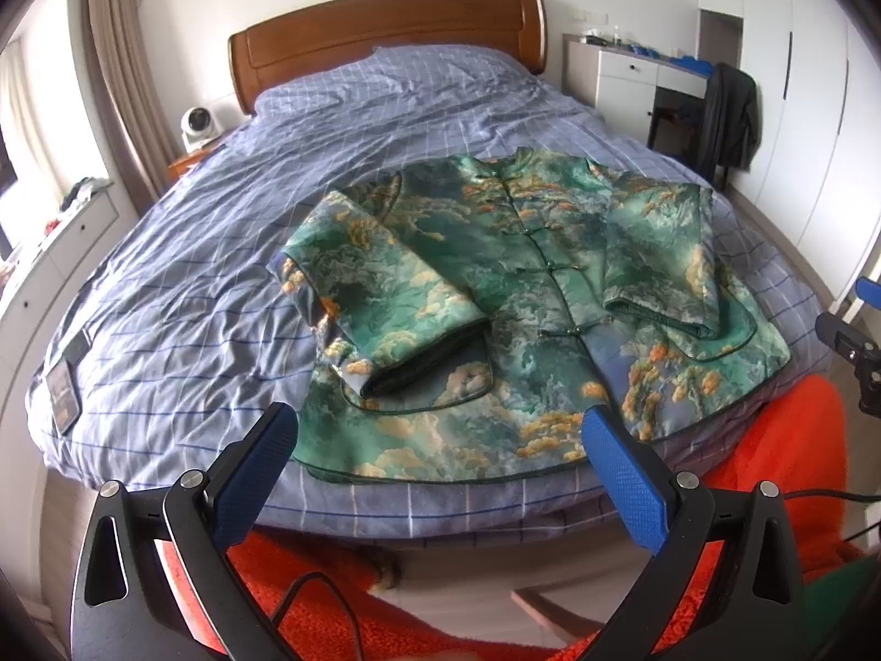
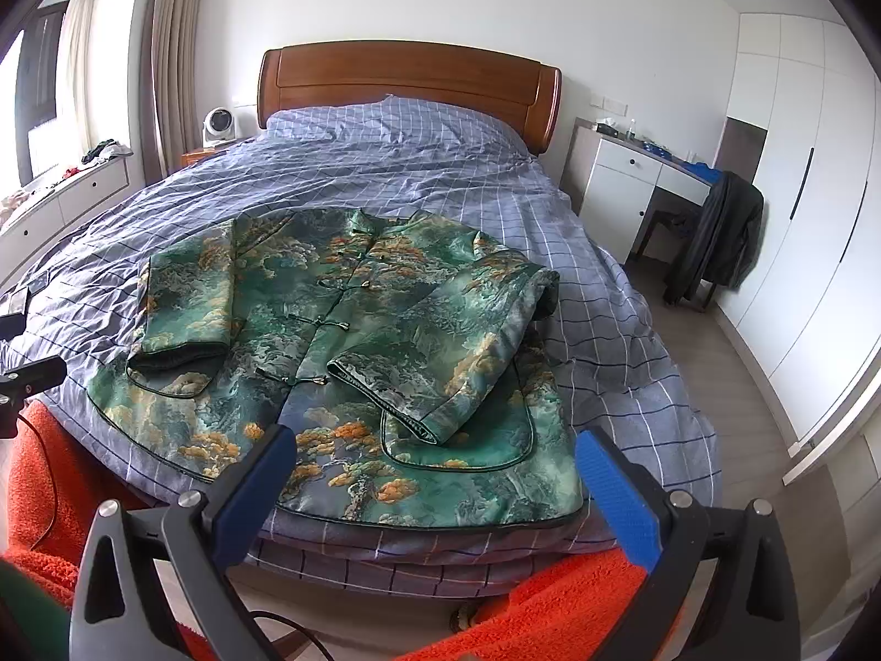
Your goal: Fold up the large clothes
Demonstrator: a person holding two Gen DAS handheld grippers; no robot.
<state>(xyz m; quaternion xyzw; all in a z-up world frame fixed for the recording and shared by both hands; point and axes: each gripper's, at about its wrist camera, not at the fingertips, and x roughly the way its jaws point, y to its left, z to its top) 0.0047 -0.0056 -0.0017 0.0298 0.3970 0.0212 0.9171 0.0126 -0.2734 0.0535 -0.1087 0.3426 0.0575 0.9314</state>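
Note:
A green brocade jacket (image 1: 495, 297) with gold cloud patterns lies face up near the foot of the bed, buttoned down the front, both sleeves folded in over its body. The right wrist view shows the same jacket (image 2: 352, 341). My left gripper (image 1: 440, 424) hovers open above the jacket's hem at the bed's foot edge, nothing between its blue pads. My right gripper (image 2: 429, 446) is likewise open above the hem on the right side, touching nothing. Part of the other gripper's black body (image 1: 859, 352) shows at the right edge of the left wrist view.
The bed (image 1: 192, 303) has a blue checked cover and a wooden headboard (image 1: 385, 33). An orange fuzzy garment (image 2: 550, 600) fills the foreground below the grippers. A dark phone-like item (image 1: 61, 385) lies at the bed's left. A white desk (image 2: 633, 182) and a chair with a black coat (image 2: 716, 237) stand right.

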